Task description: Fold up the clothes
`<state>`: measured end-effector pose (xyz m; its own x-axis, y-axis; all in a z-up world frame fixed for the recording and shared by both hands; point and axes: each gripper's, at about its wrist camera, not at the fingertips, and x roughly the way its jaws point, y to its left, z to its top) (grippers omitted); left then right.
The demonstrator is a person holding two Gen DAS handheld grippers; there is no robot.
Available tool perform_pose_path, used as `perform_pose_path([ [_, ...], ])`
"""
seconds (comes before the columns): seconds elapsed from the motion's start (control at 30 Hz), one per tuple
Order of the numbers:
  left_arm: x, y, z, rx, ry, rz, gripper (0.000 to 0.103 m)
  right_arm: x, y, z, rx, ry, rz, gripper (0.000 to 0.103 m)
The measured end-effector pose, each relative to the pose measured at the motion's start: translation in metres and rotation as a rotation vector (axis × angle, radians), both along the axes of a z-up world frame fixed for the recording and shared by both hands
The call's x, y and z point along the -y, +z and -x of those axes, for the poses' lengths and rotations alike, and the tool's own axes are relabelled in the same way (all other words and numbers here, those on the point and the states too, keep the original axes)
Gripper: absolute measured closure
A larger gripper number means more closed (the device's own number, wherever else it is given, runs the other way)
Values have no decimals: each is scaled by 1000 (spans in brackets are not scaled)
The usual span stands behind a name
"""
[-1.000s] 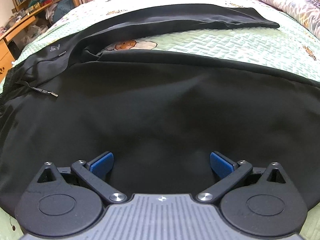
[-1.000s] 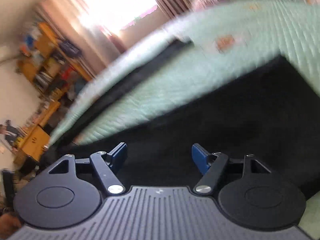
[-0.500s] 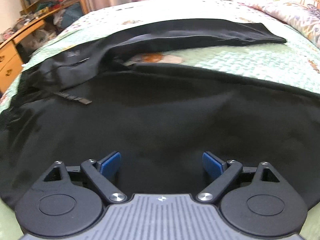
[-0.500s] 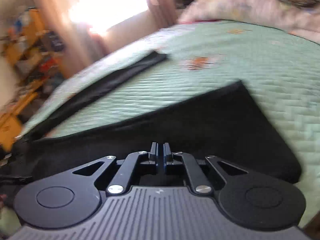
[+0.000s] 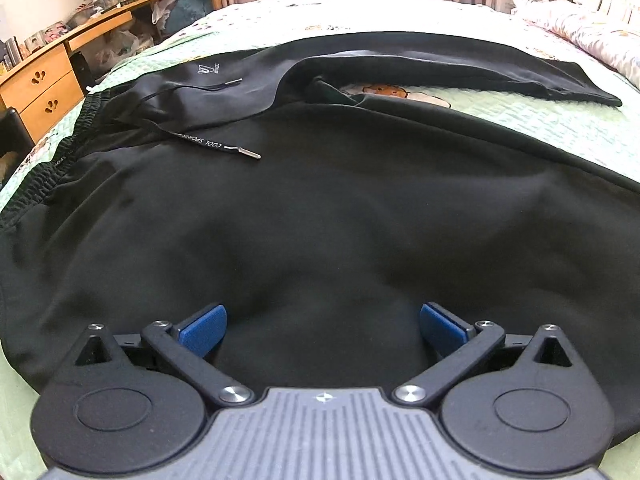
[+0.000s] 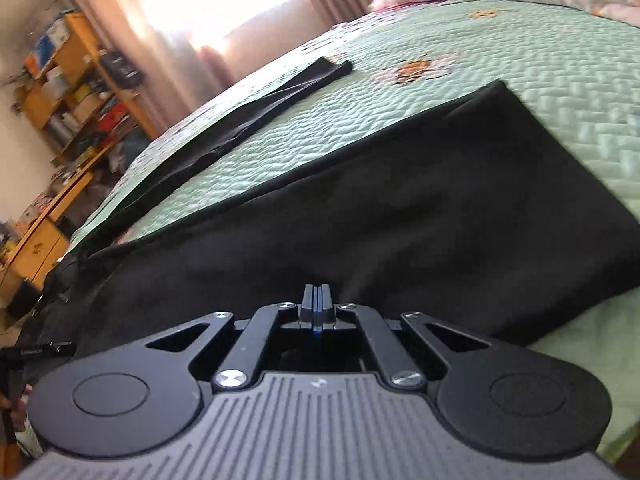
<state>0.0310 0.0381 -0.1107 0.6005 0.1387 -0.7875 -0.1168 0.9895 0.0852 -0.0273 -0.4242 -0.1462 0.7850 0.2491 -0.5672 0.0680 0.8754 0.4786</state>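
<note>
Black sweatpants (image 5: 320,208) lie spread on the bed, with the elastic waistband (image 5: 44,172) at the left and a drawstring (image 5: 224,146) across the top. My left gripper (image 5: 322,322) hovers low over the near thigh. Its jaws are opening wide, and the cloth lies under them, not pinched. In the right wrist view the near leg (image 6: 440,200) runs to its cuff at the right, and the far leg (image 6: 248,120) stretches away behind it. My right gripper (image 6: 318,300) is shut, fingertips down in the near leg's fabric, and small creases run from them.
The green quilted bedspread (image 5: 540,120) shows bare between and beyond the legs. Pillows (image 5: 580,32) sit at the far right. A wooden desk with drawers (image 5: 40,88) and cluttered shelves (image 6: 68,80) stand past the bed's left side.
My right gripper closed from wide open onto the near leg as its view steadied. My left gripper slid along the pants toward the waistband, narrowed briefly, then widened again.
</note>
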Motion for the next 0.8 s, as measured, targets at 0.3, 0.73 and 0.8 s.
perform_pose_path([
  [0.3,-3,2,-3,-29,20,8,0,-30,14,-15,60,68,-19,61],
  [0.73,-4,20,6,-21,14,-66,1,-12,17,-4,63,30,-112,70],
  [0.8,-8,11,8,-30,18,-43,0,-24,21,-6,80,87,-118,70],
])
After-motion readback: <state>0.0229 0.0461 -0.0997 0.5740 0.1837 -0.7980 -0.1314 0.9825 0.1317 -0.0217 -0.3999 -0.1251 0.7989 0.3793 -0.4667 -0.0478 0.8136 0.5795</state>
